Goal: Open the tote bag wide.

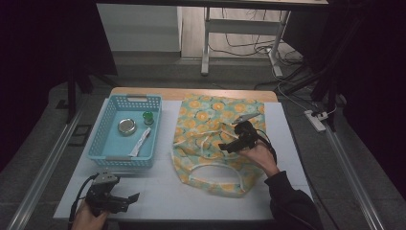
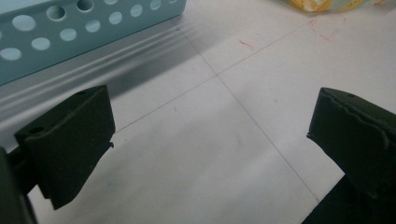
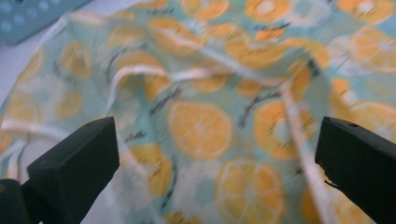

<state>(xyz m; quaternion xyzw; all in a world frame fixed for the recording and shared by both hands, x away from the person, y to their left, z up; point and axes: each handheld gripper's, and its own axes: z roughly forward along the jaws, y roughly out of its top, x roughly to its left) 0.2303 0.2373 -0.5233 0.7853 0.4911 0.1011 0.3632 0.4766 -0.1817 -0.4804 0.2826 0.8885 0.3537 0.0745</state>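
White tabletop bears rumpled, seemingly apron-shaped, orange-slice-print cloth.

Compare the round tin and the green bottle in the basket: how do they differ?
The tin is silvery, wide and flat; the bottle is green, narrower and stands taller. The tin sits near the middle of the basket; the bottle is by the basket's right wall, farther back. Both are small and rest on the basket floor, apart from each other.

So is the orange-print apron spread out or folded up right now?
Mostly spread. The apron lies open and roughly flat on the table, though wrinkled, its white straps lying loose on top. The open right gripper is above it.
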